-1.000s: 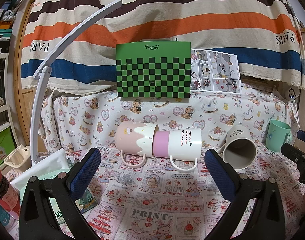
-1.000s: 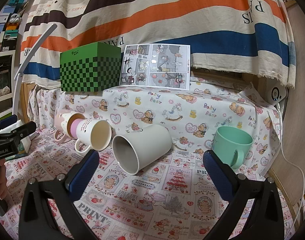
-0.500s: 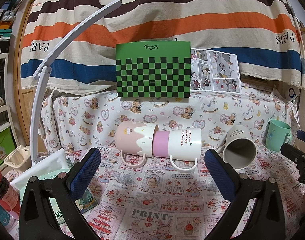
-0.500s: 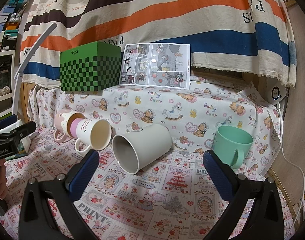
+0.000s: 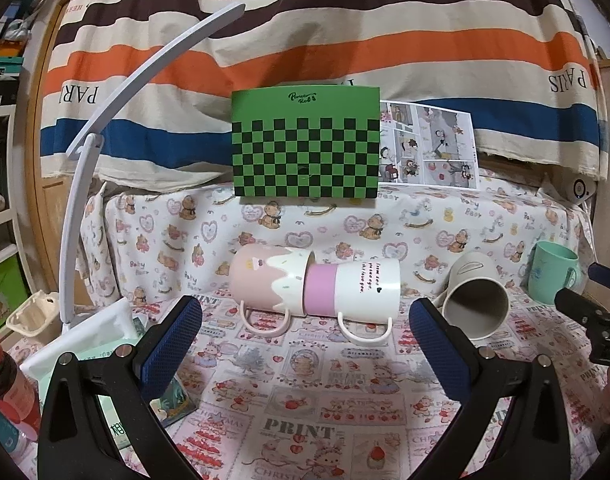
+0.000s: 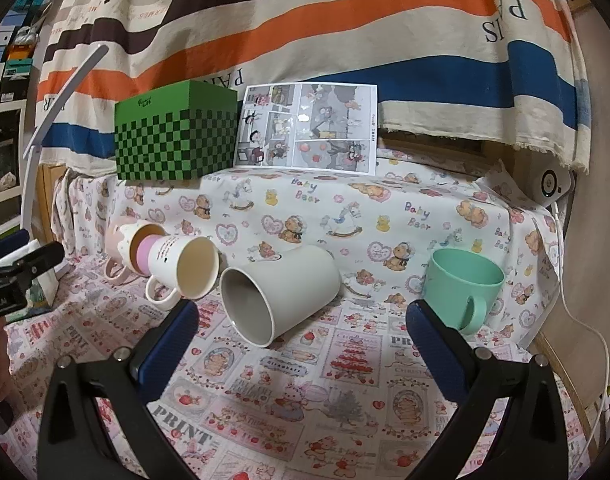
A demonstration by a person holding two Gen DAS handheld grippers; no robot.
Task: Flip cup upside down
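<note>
Both grippers hover with jaws spread wide, holding nothing: left gripper (image 5: 305, 344), right gripper (image 6: 303, 346). Just beyond the right one, the grey cup (image 6: 279, 294) lies on its side on the printed cloth (image 6: 345, 392), long axis level, mouth toward the camera. A green mug (image 6: 463, 284) stands upright beside it; two nested mugs (image 5: 317, 282) lie opposite.

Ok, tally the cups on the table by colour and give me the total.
Pink: 1, the pink cup lying on its side.
White with a purple band: 1, the banded cup, nested in the pink one.
Plain white: 1, the white cup, on its side.
Green: 1, the green cup, upright.
Total: 4 cups.
</note>
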